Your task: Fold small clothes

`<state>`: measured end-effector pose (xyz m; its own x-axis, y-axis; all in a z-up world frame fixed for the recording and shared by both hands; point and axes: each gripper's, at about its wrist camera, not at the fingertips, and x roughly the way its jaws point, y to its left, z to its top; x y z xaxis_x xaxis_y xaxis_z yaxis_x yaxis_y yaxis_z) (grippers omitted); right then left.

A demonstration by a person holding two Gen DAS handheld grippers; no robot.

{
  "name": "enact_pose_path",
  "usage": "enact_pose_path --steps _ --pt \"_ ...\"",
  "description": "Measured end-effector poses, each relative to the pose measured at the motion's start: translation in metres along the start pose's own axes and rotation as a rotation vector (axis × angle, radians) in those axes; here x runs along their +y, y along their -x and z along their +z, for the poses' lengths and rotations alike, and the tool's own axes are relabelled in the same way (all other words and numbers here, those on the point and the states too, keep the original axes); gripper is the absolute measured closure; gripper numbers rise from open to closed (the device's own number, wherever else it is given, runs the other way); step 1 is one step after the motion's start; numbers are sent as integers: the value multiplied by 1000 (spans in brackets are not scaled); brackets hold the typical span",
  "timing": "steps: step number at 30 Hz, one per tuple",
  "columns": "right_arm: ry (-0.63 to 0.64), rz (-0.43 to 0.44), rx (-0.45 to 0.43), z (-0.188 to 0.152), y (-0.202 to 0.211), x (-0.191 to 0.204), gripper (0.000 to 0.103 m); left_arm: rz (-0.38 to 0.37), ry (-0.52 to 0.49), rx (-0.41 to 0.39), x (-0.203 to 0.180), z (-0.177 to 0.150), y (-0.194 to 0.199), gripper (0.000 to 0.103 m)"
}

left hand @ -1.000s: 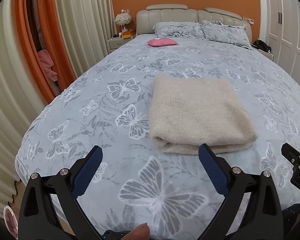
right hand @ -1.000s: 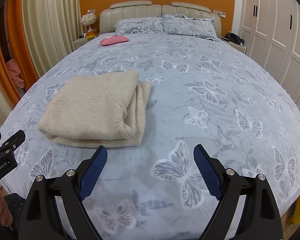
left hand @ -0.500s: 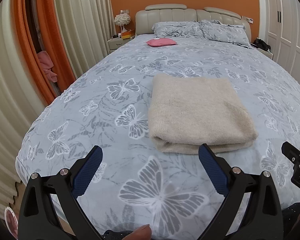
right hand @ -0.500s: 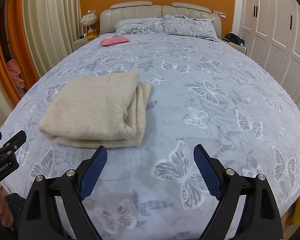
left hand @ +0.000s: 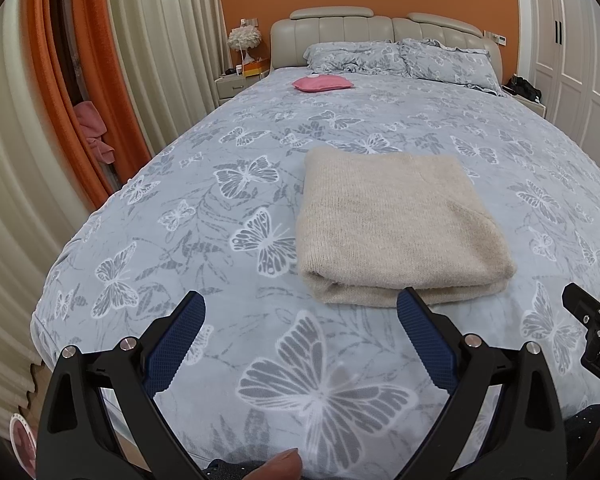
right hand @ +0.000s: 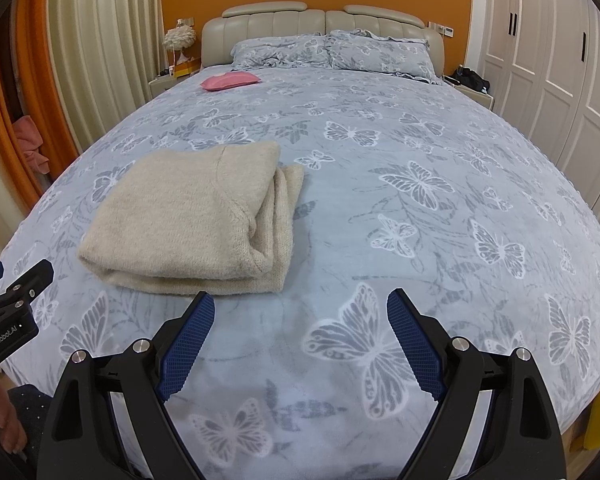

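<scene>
A beige knit garment (left hand: 396, 224) lies folded into a thick rectangle on the bed, near its foot; it also shows in the right wrist view (right hand: 196, 220). My left gripper (left hand: 300, 308) is open and empty, held just short of the garment's near edge, above the cover. My right gripper (right hand: 300, 312) is open and empty, in front of the garment's right corner. Each gripper's side shows at the edge of the other's view.
The bed has a grey butterfly cover (right hand: 420, 208). A pink pouch (left hand: 322, 83) lies near the pillows (left hand: 400, 56). Curtains (left hand: 148, 60) hang at the left, white wardrobe doors (right hand: 548, 60) stand at the right. A nightstand (left hand: 236, 82) stands by the headboard.
Both grippers stay open and almost still. The views shift only slightly; the folded garment has not moved.
</scene>
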<state>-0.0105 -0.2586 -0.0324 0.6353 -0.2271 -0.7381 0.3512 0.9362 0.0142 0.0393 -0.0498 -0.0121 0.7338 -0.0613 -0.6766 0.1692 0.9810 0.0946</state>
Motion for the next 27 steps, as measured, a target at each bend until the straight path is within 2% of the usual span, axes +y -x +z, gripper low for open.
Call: enact_pose_path --steps 27 --pt "-3 -3 -3 -1 0 3 17 -22 -20 8 5 -1 -8 9"
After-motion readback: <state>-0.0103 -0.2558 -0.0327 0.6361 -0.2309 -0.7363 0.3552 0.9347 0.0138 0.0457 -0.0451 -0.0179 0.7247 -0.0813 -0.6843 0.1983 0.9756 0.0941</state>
